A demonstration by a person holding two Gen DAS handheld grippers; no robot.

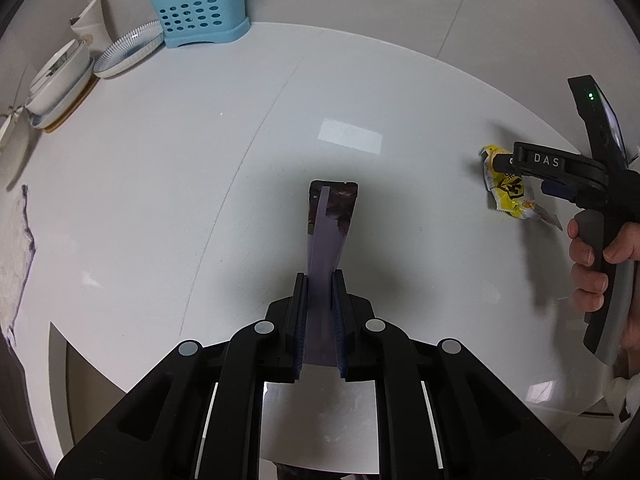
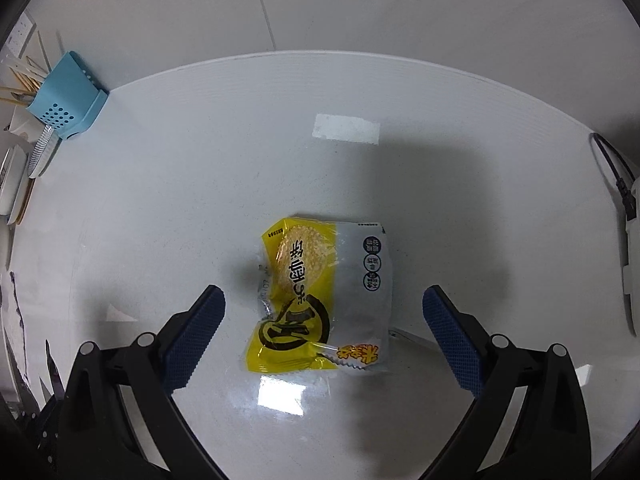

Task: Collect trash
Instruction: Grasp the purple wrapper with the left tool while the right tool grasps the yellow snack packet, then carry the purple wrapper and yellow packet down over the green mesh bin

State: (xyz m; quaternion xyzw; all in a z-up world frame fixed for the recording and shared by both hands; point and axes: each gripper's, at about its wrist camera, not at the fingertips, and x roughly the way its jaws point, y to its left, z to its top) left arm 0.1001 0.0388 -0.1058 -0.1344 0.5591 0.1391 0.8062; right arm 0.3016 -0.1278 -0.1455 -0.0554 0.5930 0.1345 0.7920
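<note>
My left gripper point(image 1: 320, 280) is shut on a long purple snack wrapper point(image 1: 330, 224) that sticks out forward above the white table point(image 1: 160, 200). A yellow and silver snack packet point(image 2: 320, 296) lies flat on the table, between the wide-open fingers of my right gripper point(image 2: 324, 300), which hovers just over it without touching. In the left wrist view the same yellow packet point(image 1: 508, 192) lies at the right, partly hidden by the right gripper point(image 1: 500, 162).
A blue cutlery holder point(image 1: 200, 8) with utensils stands at the table's far left edge, also in the right wrist view point(image 2: 66, 96). Bowls and plates point(image 1: 96, 60) sit beside it. A cloth point(image 1: 16, 256) lies at the left edge. A white device with a black cable point(image 2: 624, 208) is at the right.
</note>
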